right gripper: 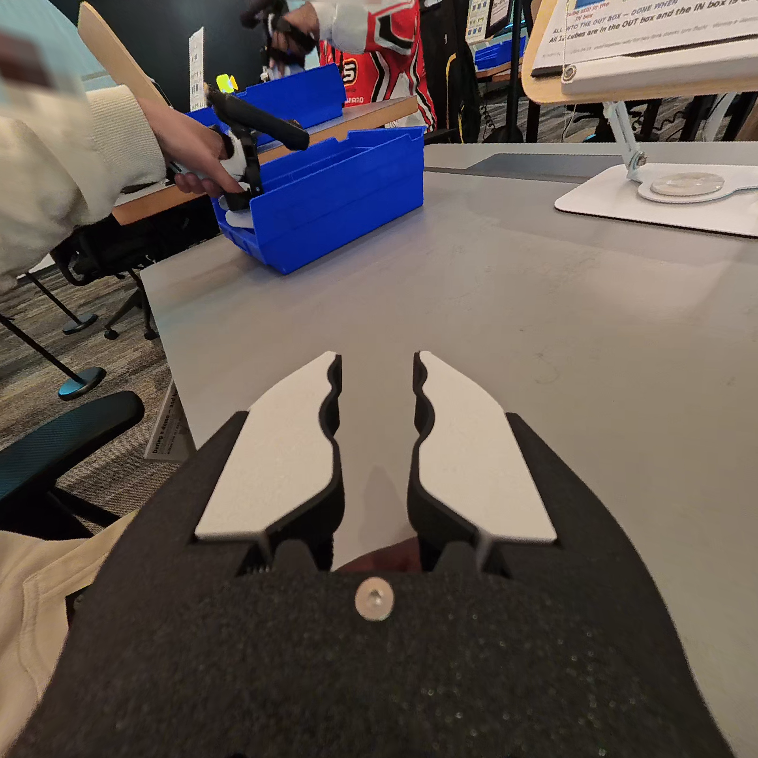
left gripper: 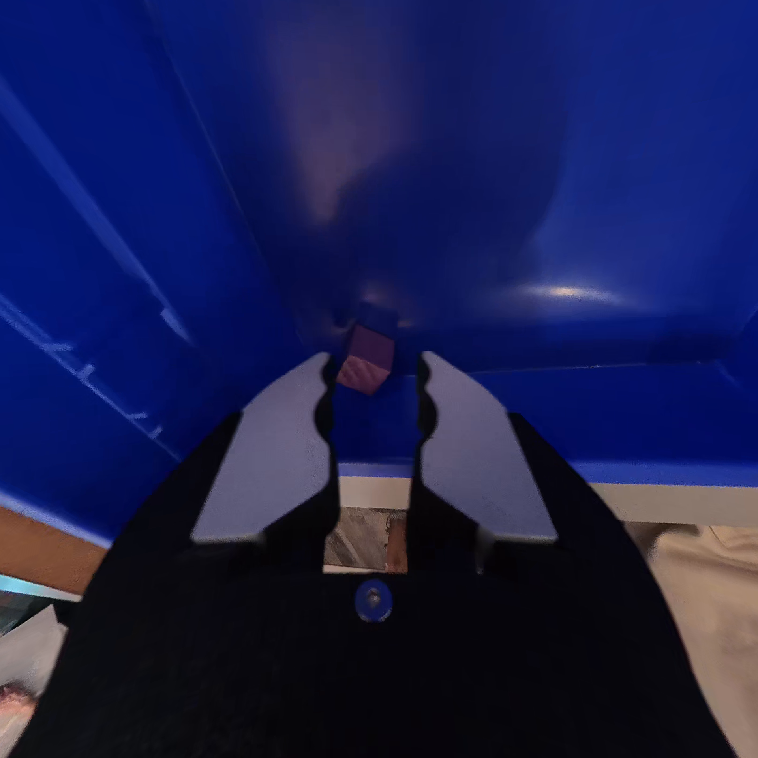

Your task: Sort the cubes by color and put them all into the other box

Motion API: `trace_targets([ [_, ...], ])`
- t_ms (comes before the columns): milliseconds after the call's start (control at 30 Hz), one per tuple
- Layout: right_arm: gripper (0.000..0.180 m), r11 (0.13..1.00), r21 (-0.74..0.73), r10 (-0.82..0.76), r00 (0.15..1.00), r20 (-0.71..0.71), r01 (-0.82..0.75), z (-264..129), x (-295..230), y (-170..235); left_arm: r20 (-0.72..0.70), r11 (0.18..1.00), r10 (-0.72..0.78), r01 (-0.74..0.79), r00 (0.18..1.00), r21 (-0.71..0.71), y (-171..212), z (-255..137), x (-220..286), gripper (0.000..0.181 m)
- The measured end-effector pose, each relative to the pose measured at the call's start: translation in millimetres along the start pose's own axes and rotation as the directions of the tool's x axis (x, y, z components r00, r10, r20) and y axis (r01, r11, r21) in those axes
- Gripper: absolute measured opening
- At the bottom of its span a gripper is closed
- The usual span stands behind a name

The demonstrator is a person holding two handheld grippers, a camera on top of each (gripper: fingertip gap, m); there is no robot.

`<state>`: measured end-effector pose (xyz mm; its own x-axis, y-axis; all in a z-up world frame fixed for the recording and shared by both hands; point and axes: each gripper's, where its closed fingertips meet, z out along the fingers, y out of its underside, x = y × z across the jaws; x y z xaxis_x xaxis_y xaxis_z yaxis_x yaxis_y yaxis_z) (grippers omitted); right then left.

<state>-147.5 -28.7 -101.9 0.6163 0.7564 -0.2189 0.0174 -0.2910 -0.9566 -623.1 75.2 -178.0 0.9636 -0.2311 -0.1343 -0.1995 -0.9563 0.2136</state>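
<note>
My left gripper is open, reaching deep into a blue box. A small cube that looks purple-red in the blue light lies at the box's far corner. It sits just past my fingertips, close to the left finger and not gripped. In the right wrist view the same blue box stands on the grey table at the far left, with a hand holding the left gripper dipped into its near end. My right gripper is open and empty, low over the table.
A white stand base with a tilted board of papers sits at the back right. A second blue box stands on another table behind, where another person holds a gripper. Chairs and floor posts stand off the table's left edge. The grippers' ends are close to 50 centimetres from one another.
</note>
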Motion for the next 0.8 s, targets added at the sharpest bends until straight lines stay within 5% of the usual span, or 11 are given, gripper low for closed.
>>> trace_targets([
  [33,0.033,1.0,-0.001,-0.002,1.0,0.003,0.002,0,-1,0,-0.005,1.0,0.003,-0.003,1.0,-0.01,1,0,1,0.024],
  [300,0.032,1.0,0.0,0.0,1.0,0.003,0.0,0,-1,-1,-0.033,0.999,0.049,-0.049,0.998,-0.002,0,-1,10,0.023],
  [467,0.031,1.0,0.013,-0.012,1.0,-0.016,0.012,-3,5,-5,-0.074,0.948,0.113,-0.086,0.991,0.305,-30,-49,29,0.023],
  [567,0.031,1.0,0.018,-0.015,0.999,-0.032,0.015,-5,13,-7,-0.106,0.786,0.249,-0.137,0.963,0.602,-49,-104,65,0.023],
  [633,0.031,1.0,0.025,-0.011,0.999,-0.05,0.012,-8,22,-10,-0.113,0.608,0.351,-0.134,0.93,0.783,-54,-144,96,0.022],
  [733,0.031,0.999,0.04,0.008,0.998,-0.055,-0.005,-13,35,-17,-0.16,0.347,0.576,-0.063,0.801,0.936,-44,-191,160,0.022],
  [800,0.031,0.998,0.051,0.029,0.999,-0.028,-0.028,-16,40,-22,-0.183,0.254,0.703,-0.003,0.687,0.967,-33,-206,199,0.022],
])
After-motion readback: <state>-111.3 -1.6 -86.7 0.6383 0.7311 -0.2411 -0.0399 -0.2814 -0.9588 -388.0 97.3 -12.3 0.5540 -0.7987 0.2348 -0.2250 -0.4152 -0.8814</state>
